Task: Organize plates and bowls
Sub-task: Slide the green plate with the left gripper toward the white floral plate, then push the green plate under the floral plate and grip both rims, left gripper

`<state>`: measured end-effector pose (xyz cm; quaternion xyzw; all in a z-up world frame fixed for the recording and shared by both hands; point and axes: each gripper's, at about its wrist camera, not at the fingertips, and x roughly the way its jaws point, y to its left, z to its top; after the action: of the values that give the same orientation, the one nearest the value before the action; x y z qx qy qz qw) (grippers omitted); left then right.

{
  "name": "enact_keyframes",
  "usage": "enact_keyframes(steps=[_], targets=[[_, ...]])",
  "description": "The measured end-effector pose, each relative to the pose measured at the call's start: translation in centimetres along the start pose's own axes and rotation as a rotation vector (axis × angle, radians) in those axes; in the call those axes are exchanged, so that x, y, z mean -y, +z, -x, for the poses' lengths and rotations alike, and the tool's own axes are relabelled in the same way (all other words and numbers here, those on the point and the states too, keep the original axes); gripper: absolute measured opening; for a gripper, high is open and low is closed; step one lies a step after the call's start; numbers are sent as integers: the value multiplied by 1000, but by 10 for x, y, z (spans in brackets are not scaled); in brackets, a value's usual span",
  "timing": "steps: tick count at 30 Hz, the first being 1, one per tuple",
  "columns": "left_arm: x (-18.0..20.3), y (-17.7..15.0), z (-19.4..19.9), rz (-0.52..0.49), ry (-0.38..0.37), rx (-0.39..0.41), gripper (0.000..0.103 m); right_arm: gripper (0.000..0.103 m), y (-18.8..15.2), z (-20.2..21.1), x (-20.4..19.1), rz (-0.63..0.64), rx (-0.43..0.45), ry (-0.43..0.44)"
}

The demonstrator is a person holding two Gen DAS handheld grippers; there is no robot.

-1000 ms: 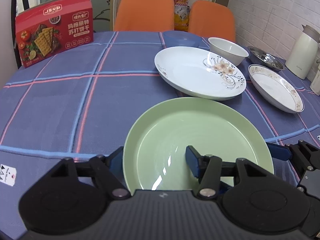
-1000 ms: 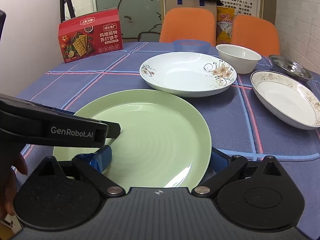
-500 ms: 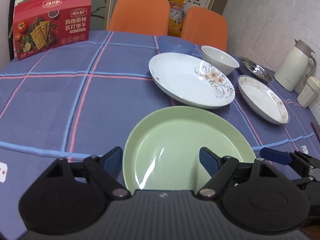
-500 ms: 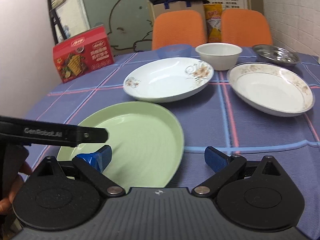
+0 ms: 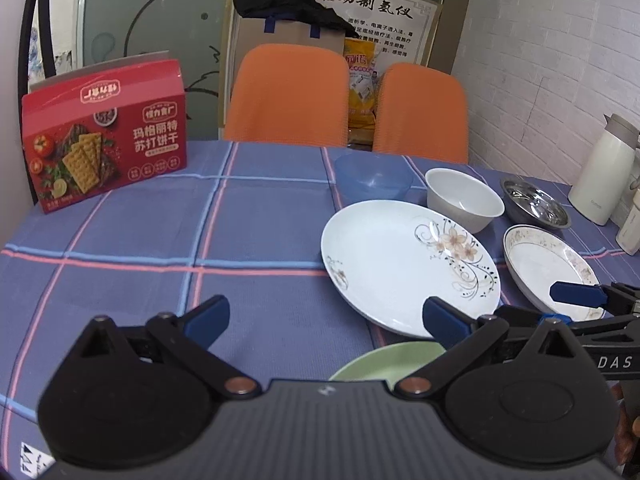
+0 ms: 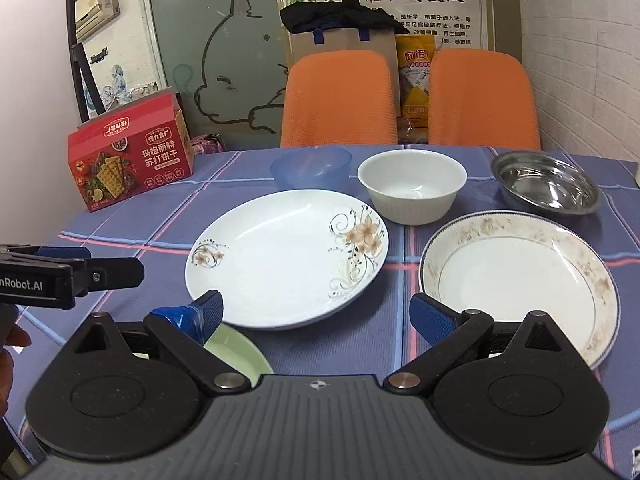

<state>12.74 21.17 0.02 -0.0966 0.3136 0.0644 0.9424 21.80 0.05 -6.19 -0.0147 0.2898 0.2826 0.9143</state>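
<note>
A green plate lies at the near table edge, mostly hidden under both grippers; a sliver of it shows in the right wrist view. Beyond it sit a white flowered plate, a gold-rimmed white plate, a white bowl, a blue bowl and a steel bowl. My left gripper is open and holds nothing. My right gripper is open too, above the cloth between the two white plates.
A red cracker box stands at the far left of the blue checked tablecloth. Two orange chairs stand behind the table. A white thermos stands at the far right by the brick wall.
Both grippers have pulled back and risen away from the green plate, which has slid almost out of view. The left jaws went from around its rim to wide open.
</note>
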Motion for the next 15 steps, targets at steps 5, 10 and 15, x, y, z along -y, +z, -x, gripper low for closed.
enact_keyframes(steps=[5,10,15], targets=[[-3,23,-39,7,-17,-30,102,88,20,-31,6,21,-11,0],[-2,40,-79,15,-34,-94,102,87,31,-63,8,60,-52,-9],[-3,45,-92,-7,-27,-98,102,87,31,-82,9,53,-98,2]])
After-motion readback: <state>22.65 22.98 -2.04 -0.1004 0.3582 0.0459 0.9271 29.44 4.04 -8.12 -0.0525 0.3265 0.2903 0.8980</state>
